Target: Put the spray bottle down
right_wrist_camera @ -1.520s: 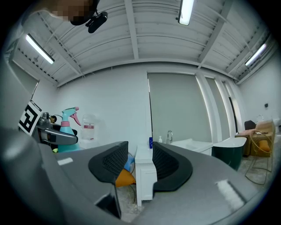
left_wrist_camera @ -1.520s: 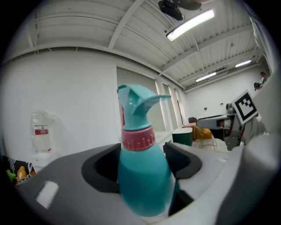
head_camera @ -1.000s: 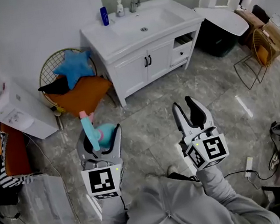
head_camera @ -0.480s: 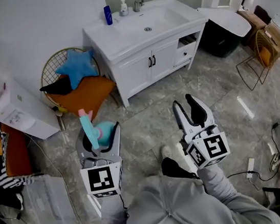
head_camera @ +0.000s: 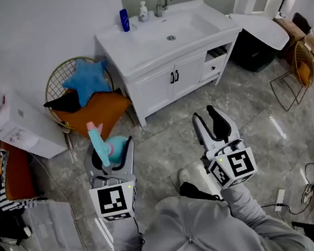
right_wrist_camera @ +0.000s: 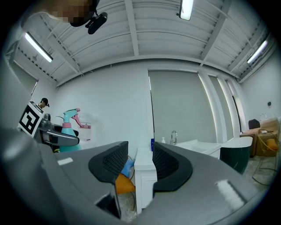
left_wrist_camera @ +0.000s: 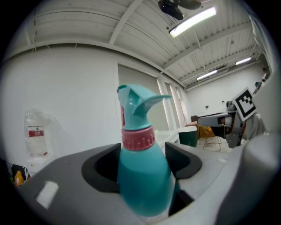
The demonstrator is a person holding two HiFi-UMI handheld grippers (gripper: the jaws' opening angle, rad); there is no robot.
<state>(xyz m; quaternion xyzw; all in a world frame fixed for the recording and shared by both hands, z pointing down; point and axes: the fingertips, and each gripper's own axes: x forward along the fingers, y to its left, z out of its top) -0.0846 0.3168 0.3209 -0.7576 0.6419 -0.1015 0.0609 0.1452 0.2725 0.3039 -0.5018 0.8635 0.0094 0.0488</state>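
A teal spray bottle [head_camera: 107, 150] with a pink collar and trigger stands upright between the jaws of my left gripper [head_camera: 110, 157], which is shut on it. In the left gripper view the spray bottle [left_wrist_camera: 142, 171] fills the gap between both jaws of the left gripper [left_wrist_camera: 142, 165]. My right gripper [head_camera: 213, 124] is held beside it to the right, open, with nothing in it. In the right gripper view, the right gripper [right_wrist_camera: 139, 165] shows a gap between its pads, and the spray bottle [right_wrist_camera: 69, 128] appears far left. Both grippers hover above the marble floor.
A white vanity [head_camera: 152, 53] with a sink, faucet and small bottles stands ahead. A round chair [head_camera: 83, 94] with a blue star cushion is to its left. A water dispenser [head_camera: 11, 122] is at the left, a wire rack [head_camera: 297, 70] at the right, cables [head_camera: 283, 197] on the floor.
The view has shifted slightly, so the vanity and chair sit a little farther right and lower. Both grippers keep their pose, the left one still shut on the bottle.
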